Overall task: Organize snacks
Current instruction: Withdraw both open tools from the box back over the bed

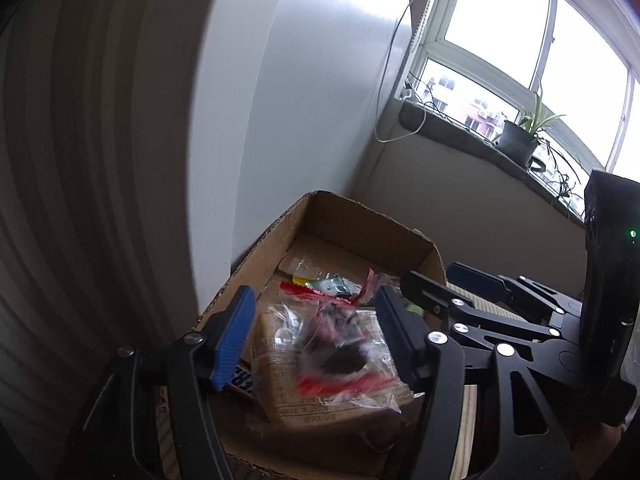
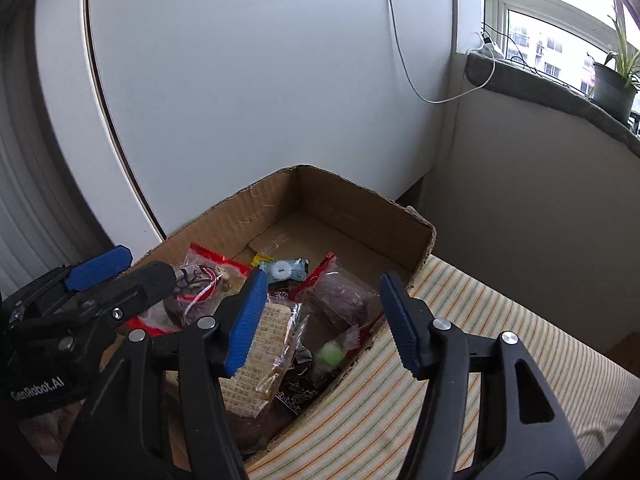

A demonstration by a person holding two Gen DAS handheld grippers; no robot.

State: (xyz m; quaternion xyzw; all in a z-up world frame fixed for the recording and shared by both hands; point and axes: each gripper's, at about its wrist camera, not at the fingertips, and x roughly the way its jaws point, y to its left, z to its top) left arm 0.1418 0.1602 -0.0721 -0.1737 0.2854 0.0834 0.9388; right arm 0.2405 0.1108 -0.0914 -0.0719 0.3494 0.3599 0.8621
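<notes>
A brown cardboard box (image 2: 360,216) stands open on a striped cloth (image 2: 460,360), against a white wall (image 2: 260,80) and near a window sill with a potted plant (image 2: 612,84). The snacks lie in the near half of the box; its far floor is mostly bare card.

The left gripper (image 1: 316,336) hangs over the box with its jaws apart. A clear packet (image 1: 336,356) with red print and a dark filling sits between them in the left wrist view, but it is smeared by motion, so I cannot tell whether it touches either pad or lies loose below. Under it is a tan packet (image 1: 280,384) printed with small writing too blurred to read. At the left pad, a dark wrapper (image 1: 240,384) shows white letters that look like "CR"; the rest is cut off behind the finger.

The right gripper (image 2: 324,320) is also spread wide, with nothing pressed between its pads. Below it lie a tan biscuit pack (image 2: 260,364) covered in dense print too small to read, a red-edged bag (image 2: 340,300) of dark filling, and a small green sweet (image 2: 330,354) in clear wrap. Further back is a pale teal candy (image 2: 284,269), with a scrap of yellow wrapper beside it.

On the left gripper's body, seen from the right wrist, white lettering reads "GenRobot.AI" (image 2: 36,390). Its jaws hide part of another red-topped bag (image 2: 204,280).
</notes>
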